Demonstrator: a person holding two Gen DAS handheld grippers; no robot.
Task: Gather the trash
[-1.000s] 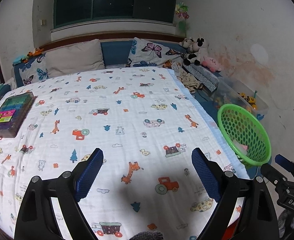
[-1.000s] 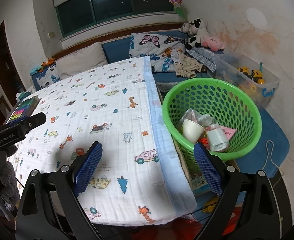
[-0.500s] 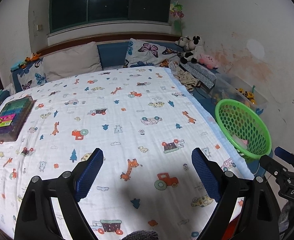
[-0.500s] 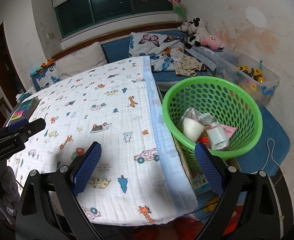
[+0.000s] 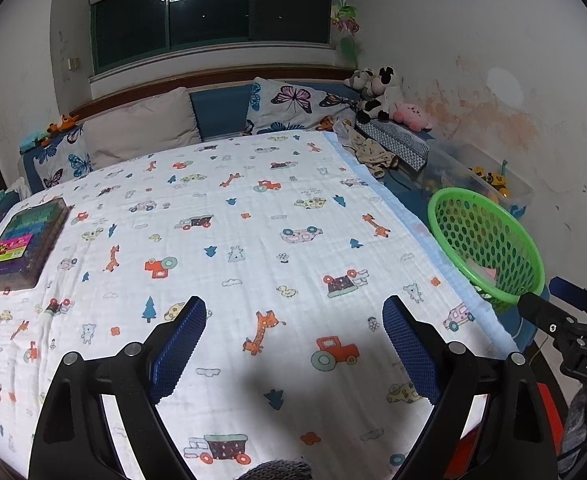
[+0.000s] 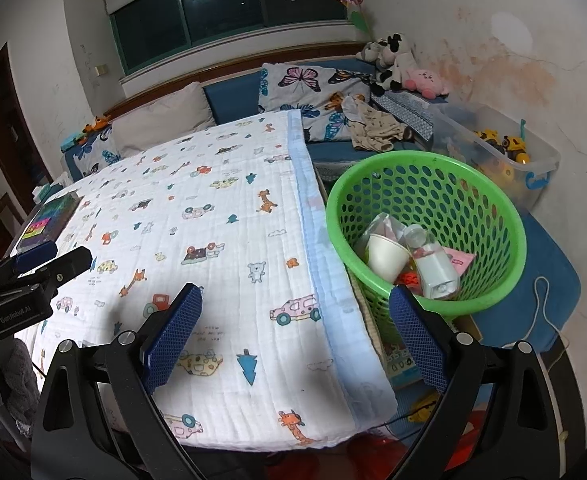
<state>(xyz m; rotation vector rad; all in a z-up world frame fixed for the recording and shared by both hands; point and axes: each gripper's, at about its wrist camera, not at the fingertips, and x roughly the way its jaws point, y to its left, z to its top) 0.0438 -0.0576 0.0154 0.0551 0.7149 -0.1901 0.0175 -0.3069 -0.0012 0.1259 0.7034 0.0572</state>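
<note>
On the left, the left gripper (image 5: 293, 344) hung with jaws apart and empty over the printed blanket (image 5: 253, 240), bare of litter. Rightward, the right gripper (image 6: 295, 336) gaped empty too. The trash (image 6: 413, 256) lay in the green basket (image 6: 489, 196) beside the bed, so collecting looked essentially finished.

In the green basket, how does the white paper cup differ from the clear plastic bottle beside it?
The white paper cup is opaque, while the clear plastic bottle is see-through with a label. The cup is short and tapered with its open mouth facing the camera; the bottle is longer and straight-sided. Both lie tipped over in the round green plastic mesh basket, touching.
</note>
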